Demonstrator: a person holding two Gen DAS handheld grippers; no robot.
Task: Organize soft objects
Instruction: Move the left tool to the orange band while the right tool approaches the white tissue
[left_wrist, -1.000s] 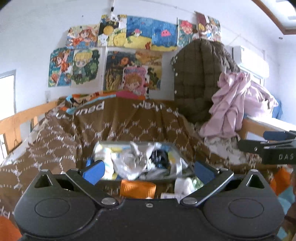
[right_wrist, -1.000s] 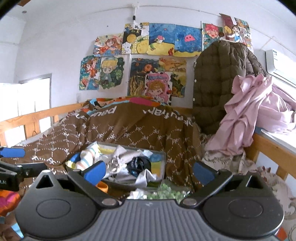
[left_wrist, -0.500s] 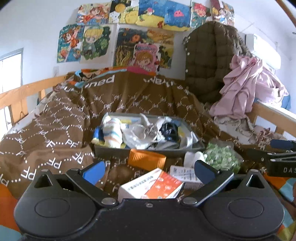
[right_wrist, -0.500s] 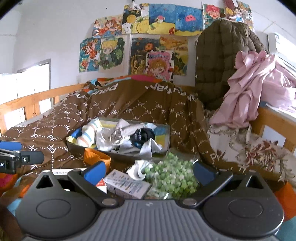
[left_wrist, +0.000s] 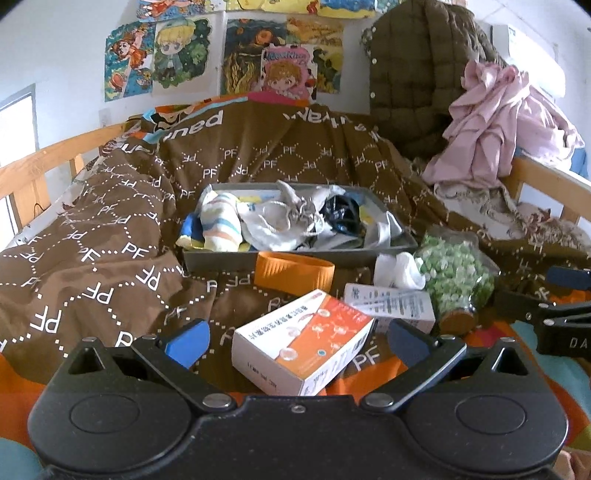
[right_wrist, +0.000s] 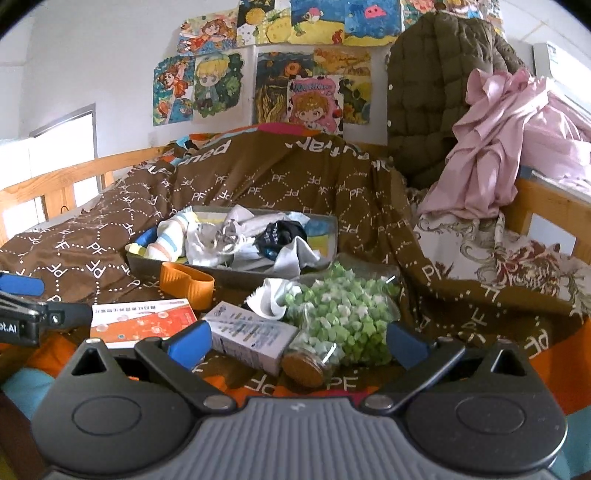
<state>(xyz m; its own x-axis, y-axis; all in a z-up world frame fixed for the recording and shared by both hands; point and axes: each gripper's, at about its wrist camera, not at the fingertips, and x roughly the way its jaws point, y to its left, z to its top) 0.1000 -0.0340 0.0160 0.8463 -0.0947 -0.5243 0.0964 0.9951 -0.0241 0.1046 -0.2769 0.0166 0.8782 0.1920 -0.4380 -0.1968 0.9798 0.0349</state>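
A grey tray (left_wrist: 221, 260) on the brown blanket holds several soft things: a striped sock (left_wrist: 219, 221), white cloth (left_wrist: 280, 221) and a dark item (left_wrist: 341, 212); the tray also shows in the right wrist view (right_wrist: 325, 221). A loose white cloth (left_wrist: 397, 266) lies just in front of the tray, seen too in the right wrist view (right_wrist: 271, 297). My left gripper (left_wrist: 295, 343) is open and empty above an orange-and-white box (left_wrist: 303, 350). My right gripper (right_wrist: 299, 341) is open and empty over a white box (right_wrist: 251, 334) and a jar of green stars (right_wrist: 340, 317).
An orange silicone sleeve (left_wrist: 293, 271) lies in front of the tray. A second white box (left_wrist: 391, 301) sits beside the jar (left_wrist: 454, 278). Wooden bed rails (left_wrist: 55, 155) run along both sides. A pink garment (left_wrist: 491, 122) and a dark quilted jacket (left_wrist: 417, 74) hang at the back right.
Both grippers have tilted downward, bringing the boxes, jar and loose white cloth into view. Both stay open and empty.
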